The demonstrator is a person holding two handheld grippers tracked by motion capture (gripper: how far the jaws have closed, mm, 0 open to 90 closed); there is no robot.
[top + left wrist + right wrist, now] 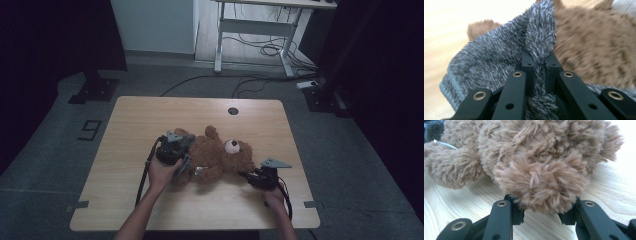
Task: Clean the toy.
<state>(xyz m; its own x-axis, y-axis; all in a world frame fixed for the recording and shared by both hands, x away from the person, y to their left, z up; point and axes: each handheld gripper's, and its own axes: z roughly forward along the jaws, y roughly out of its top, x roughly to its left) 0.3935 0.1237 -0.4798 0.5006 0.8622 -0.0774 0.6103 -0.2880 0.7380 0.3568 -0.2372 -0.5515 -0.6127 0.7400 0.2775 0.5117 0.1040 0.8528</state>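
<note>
Teddy bear (pixel 215 155) lies crosswise, head rightward; left gripper (pixel 539 58) pinches grey cloth (pixel 491 62), right gripper (pixel 541 213) spread around its ear.

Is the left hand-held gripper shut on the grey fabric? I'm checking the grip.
Shut: in its own view the left hand-held gripper has a fold of the grey fuzzy fabric pinched between its jaws, beside the teddy bear.

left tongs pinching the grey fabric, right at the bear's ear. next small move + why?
Probably close the right tongs on the teddy bear: its jaws stand open either side of a furry lobe, likely the ear, so the bear isn't anchored. The left tongs are shut on a fold of the grey fuzzy garment; pulling it now would likely drag the bear.
</note>
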